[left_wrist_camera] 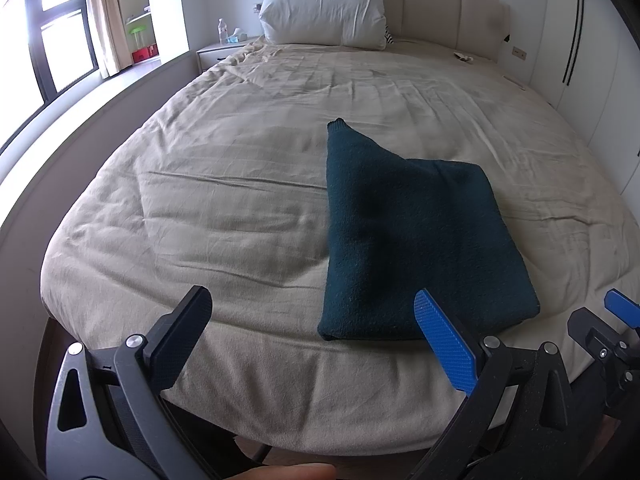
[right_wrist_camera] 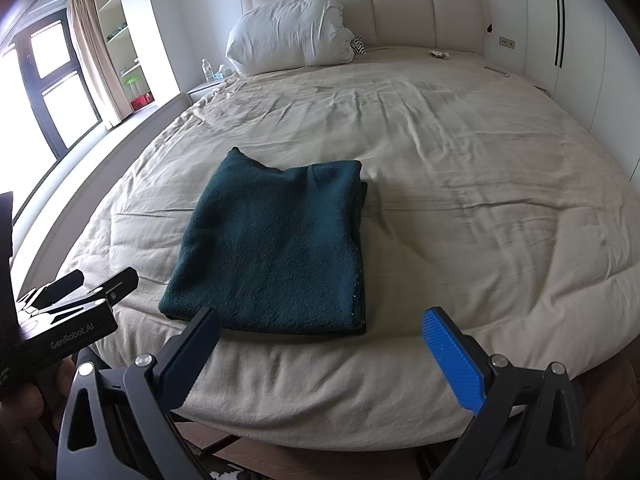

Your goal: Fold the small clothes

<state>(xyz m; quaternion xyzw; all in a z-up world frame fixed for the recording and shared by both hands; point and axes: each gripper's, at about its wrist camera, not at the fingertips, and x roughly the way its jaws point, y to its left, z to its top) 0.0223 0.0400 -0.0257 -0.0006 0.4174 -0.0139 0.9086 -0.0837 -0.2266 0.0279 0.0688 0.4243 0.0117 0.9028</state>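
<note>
Left wrist view: one dark green garment (left_wrist_camera: pixel 416 240), folded into a rough rectangle, lies flat on the bed (left_wrist_camera: pixel 224 200) right of frame centre, near the bed's lower edge. One narrow flap sticks out at its upper left corner. Left gripper (left_wrist_camera: pixel 312 332) at the bottom of the frame: two fingers, one black at left, one blue-padded at right, jaws wide apart and holding nothing. The blue pad overlaps the garment's lower edge in the picture; contact cannot be told. Part of the right gripper (left_wrist_camera: pixel 600 340) shows at the lower right edge. One white pillow (left_wrist_camera: pixel 324 8) leans on the headboard (left_wrist_camera: pixel 440 4), top centre. One bottle (left_wrist_camera: pixel 221 31) stands on one nightstand (left_wrist_camera: pixel 216 54), upper left.

Right wrist view: same single garment (right_wrist_camera: pixel 276 248), here left of centre, with a second layer showing along its right edge. Right gripper (right_wrist_camera: pixel 320 340) at the bottom: two fingers, black left, blue right, jaws wide apart, empty, short of the garment. Left gripper (right_wrist_camera: pixel 76 292) at the lower left edge, seen side-on; its jaws' gap cannot be told from here. One pillow (right_wrist_camera: pixel 288 32), one bottle (right_wrist_camera: pixel 206 69), upper left.
</note>
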